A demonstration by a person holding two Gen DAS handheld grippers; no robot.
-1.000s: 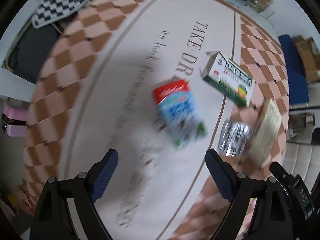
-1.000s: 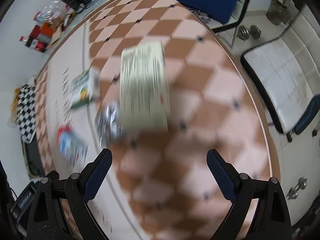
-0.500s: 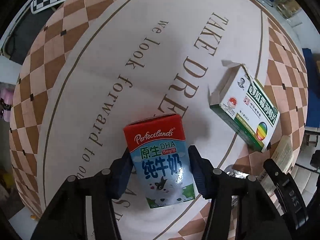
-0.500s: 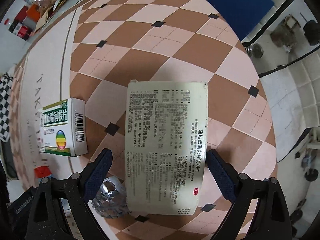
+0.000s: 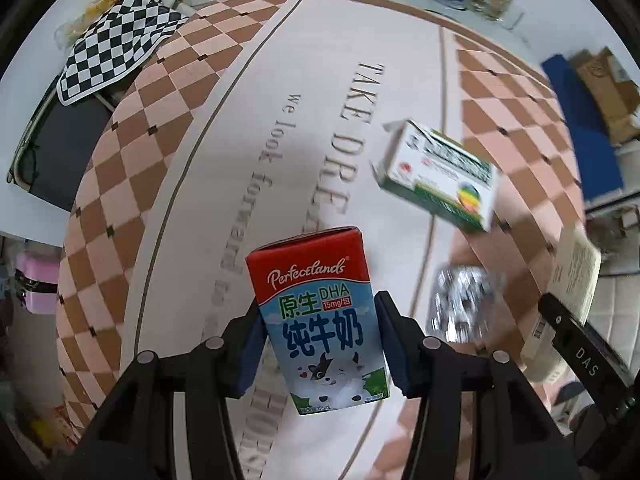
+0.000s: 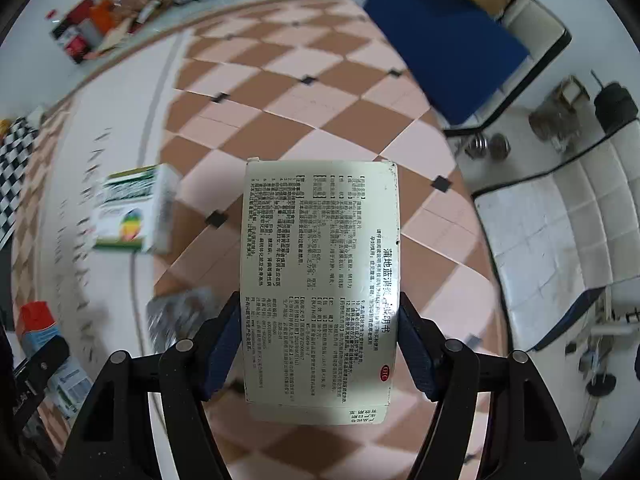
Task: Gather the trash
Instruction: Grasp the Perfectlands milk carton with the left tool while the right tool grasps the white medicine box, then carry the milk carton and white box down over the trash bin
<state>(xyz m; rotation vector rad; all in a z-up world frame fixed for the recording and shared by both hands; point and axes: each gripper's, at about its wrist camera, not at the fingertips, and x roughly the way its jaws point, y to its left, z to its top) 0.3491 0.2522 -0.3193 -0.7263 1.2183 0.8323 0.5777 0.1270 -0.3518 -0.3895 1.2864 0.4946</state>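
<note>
Trash is seen in four pieces over a checkered tablecloth [image 5: 120, 184] with a pale printed centre. A small milk carton [image 5: 320, 320], red at the top and blue below with a cartoon cow, is clamped between the blue pads of the left gripper [image 5: 318, 344], whose jaws are closed against its two sides; the carton appears raised above the cloth, upright in the view with its red end away from the camera. A folded medicine leaflet [image 6: 320, 284], cream with dense black print, is pinched by its long edges between the pads of the right gripper [image 6: 320, 344], the jaws narrowed to the sheet's width, and it also appears held clear of the cloth. A green-and-white medicine box [image 5: 438, 178] with one end flap open is left lying on the cloth at the border between the pale centre and the checkered band, well apart from both grippers. A crumpled silver blister pack [image 5: 460, 300] is lying near the box, on the checkered band, between the carton and the leaflet; it is blurred in both views. A black-and-white checked cloth [image 5: 112, 44] is draped at the far left edge of the table, and a blue chair seat [image 6: 444, 48] is seen beyond the table's right edge.
</note>
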